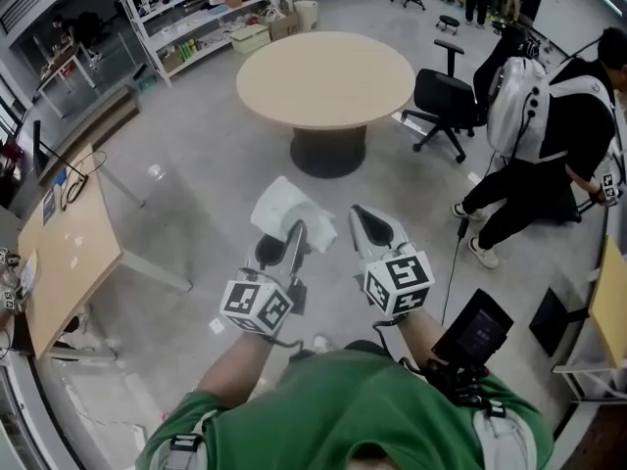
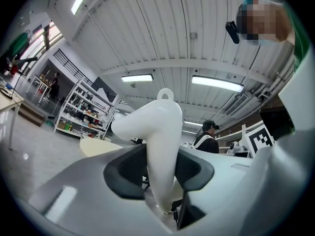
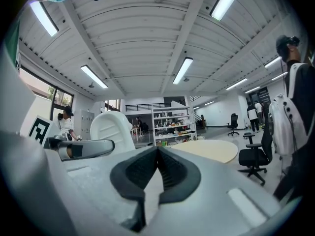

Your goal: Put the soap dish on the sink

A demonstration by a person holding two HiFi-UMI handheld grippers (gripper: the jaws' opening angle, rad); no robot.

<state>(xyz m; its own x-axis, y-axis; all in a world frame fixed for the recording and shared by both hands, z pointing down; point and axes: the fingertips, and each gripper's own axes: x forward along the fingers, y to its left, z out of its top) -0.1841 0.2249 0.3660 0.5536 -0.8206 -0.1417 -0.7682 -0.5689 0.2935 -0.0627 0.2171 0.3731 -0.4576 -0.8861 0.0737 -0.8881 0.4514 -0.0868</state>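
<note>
Left gripper view: left claw (image 2: 162,173) clamps the white soap dish (image 2: 157,124), right claw (image 3: 156,173) pinched empty; seemingly mid-carry, next it must find the sink, unseen here

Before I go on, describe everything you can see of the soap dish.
The soap dish is plain white, smooth and plastic-looking, with rounded edges and a small loop on its upper edge. It is held up in the air, edge-on between the jaws of the left gripper. The pads press on its lower part, and the rest sticks out ahead of the gripper. Nothing else touches it.
</note>
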